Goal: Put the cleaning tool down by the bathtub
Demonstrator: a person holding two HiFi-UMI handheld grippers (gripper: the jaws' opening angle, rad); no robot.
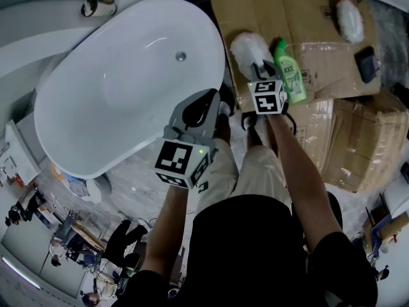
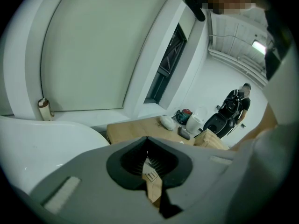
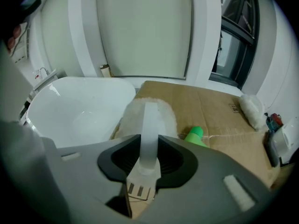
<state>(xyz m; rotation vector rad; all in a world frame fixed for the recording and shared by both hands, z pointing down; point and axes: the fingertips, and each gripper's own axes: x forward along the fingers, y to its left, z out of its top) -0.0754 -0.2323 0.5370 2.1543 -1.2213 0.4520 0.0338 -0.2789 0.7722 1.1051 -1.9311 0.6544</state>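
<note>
Right hand-held gripper (image 3: 143, 149) around one white duster (image 3: 129, 119)

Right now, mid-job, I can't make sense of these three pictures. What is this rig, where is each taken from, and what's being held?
No robot here: a person holds a two-jaw claw in each hand. The head view comes from a camera on the person's head, looking down; the other two cameras ride on the claws and look along their jaws. Below are a white bathtub at left and flattened cardboard at right, carrying a green bottle and a white fluffy pad. The right claw is closed on the handle of the fluffy white cleaning tool, whose head is beside the tub. The left claw is shut and empty.
</note>
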